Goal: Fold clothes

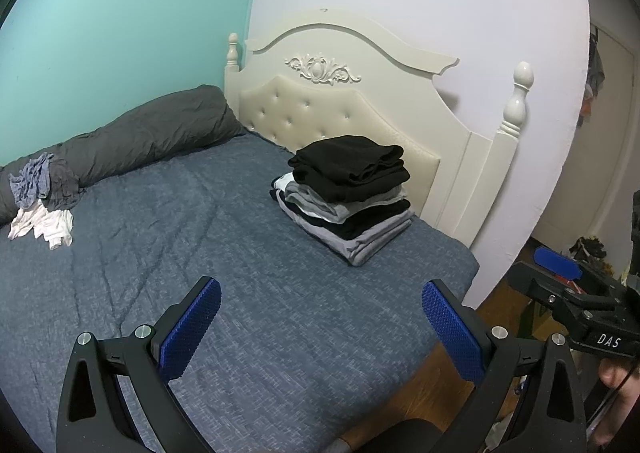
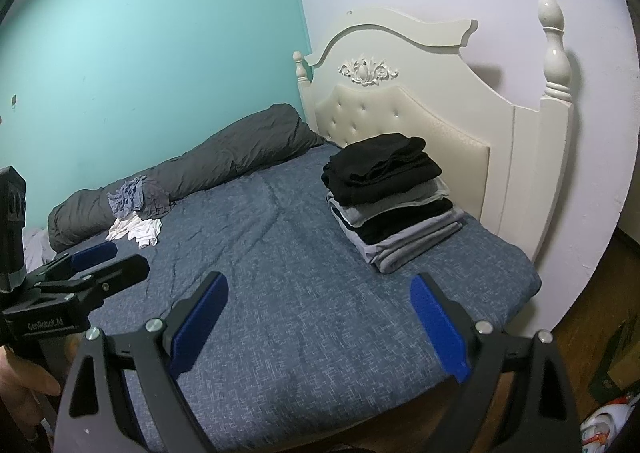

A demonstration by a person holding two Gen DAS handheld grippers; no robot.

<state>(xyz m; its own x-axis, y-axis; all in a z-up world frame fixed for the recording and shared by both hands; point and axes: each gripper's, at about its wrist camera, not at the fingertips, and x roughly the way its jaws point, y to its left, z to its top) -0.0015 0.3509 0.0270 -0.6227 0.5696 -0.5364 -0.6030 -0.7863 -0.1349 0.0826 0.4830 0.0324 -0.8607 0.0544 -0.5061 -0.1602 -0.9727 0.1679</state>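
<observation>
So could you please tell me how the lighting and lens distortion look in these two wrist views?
Left wrist view: strong fisheye bowing of the walls, dark vignette corners, the headboard casting a soft shadow on the wall. Right wrist view: same curvature, a bright patch on the teal wall, the folded stack sharp, no motion blur.

The bed (image 1: 248,273) offers a wide bare stretch of blue quilt from its near edge up to the headboard (image 1: 332,113). Against the headboard's right half stands a stack of folded clothes (image 1: 348,197), tall enough to block a low pass there. Left of the headboard, a rolled grey duvet (image 1: 152,133) lines the turquoise wall, with a loose heap of unfolded clothes (image 1: 40,197) lying against its near end. Both hand-held grippers, left (image 1: 320,329) and right (image 2: 320,325), hang spread wide over the bare quilt. The floor right of the headboard seems cluttered, though dim.
</observation>
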